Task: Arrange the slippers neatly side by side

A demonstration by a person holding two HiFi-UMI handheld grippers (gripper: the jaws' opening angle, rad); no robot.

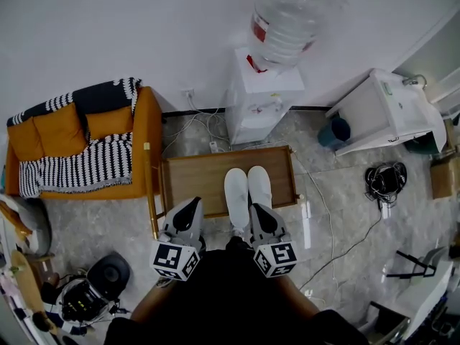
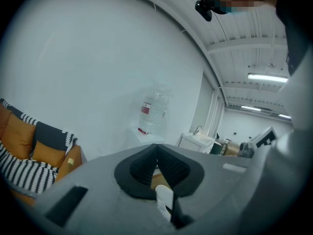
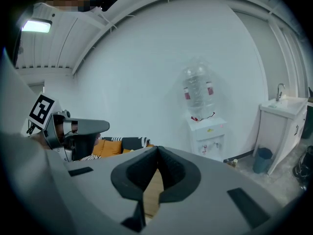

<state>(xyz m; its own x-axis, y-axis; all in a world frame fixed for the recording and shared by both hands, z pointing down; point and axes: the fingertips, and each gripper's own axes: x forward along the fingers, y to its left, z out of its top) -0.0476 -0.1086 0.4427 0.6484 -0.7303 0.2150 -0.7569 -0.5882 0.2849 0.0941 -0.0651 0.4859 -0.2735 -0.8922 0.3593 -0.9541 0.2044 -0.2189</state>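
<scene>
Jaws on both grippers are pressed together with nothing held. In the left gripper view the dark pads of the left gripper (image 2: 157, 150) are seen to meet at their tips, and only a strip of wood and a sliver of white, judged to be a slipper lying beyond, are glimpsed through the gap beneath them. In the right gripper view the right gripper (image 3: 157, 152) is likewise closed, with bare wood seen below its pads. From the head view both grippers are found at the near edge of the wooden tray (image 1: 190, 182), the left one at its near left part, the right one over the heel of the right slipper (image 1: 260, 184). The left slipper (image 1: 236, 191) and the right one are laid on the middle of the tray, close together along their inner sides, toes turned to the tray's far edge and about level. The arranging is therefore judged all but done, and the step in hand is taken to be a check and a clean pull-back. The grippers are best drawn up and away from the tray's near edge without the heels being brushed, since light slippers would be skewed easily. The heels are partly hidden, so their alignment should be confirmed once uncovered. Should one be found proud, a gentle push straight along the slipper is advised.
</scene>
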